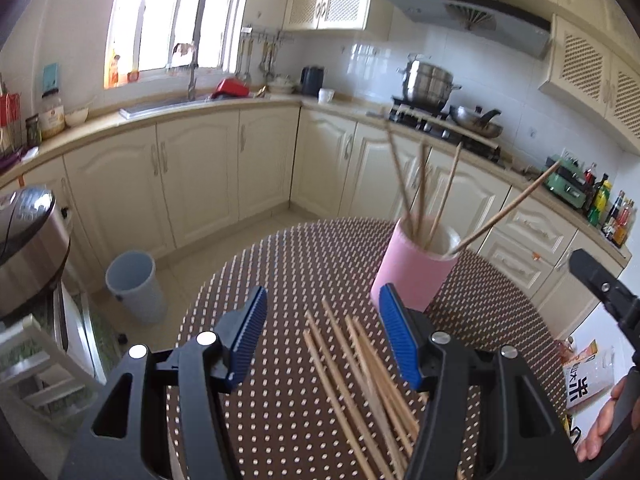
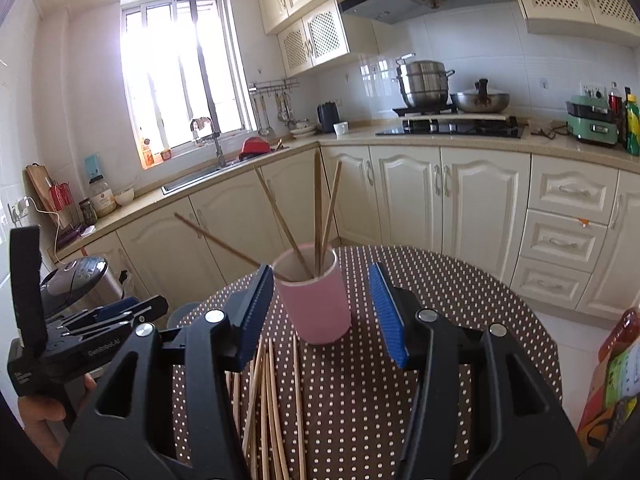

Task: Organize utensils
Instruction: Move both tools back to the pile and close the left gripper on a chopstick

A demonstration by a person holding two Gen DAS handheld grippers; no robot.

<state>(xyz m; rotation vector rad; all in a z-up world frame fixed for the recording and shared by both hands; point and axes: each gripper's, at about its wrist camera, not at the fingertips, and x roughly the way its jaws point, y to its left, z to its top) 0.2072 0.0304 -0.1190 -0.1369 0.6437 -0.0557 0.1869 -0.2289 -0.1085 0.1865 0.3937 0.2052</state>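
A pink cup [image 1: 412, 270] [image 2: 314, 302] stands upright on the round dotted table [image 1: 304, 264] [image 2: 460, 308] with several wooden chopsticks [image 1: 420, 184] [image 2: 318, 208] leaning in it. More loose chopsticks [image 1: 360, 372] [image 2: 272, 396] lie flat on the cloth in front of the cup. My left gripper [image 1: 322, 320] hovers open over the loose pile, its blue pads apart with nothing between them. My right gripper [image 2: 320, 308] is open too, its fingers on either side of the cup from behind without touching it. In the right wrist view the left gripper [image 2: 100, 320] shows at the left edge.
A grey bin [image 1: 136, 284] stands on the floor beyond the table's left side. A rice cooker [image 1: 28, 240] sits at the left. Packets [image 2: 616, 372] lie beside the table on the right. Cabinets, sink and stove line the far walls.
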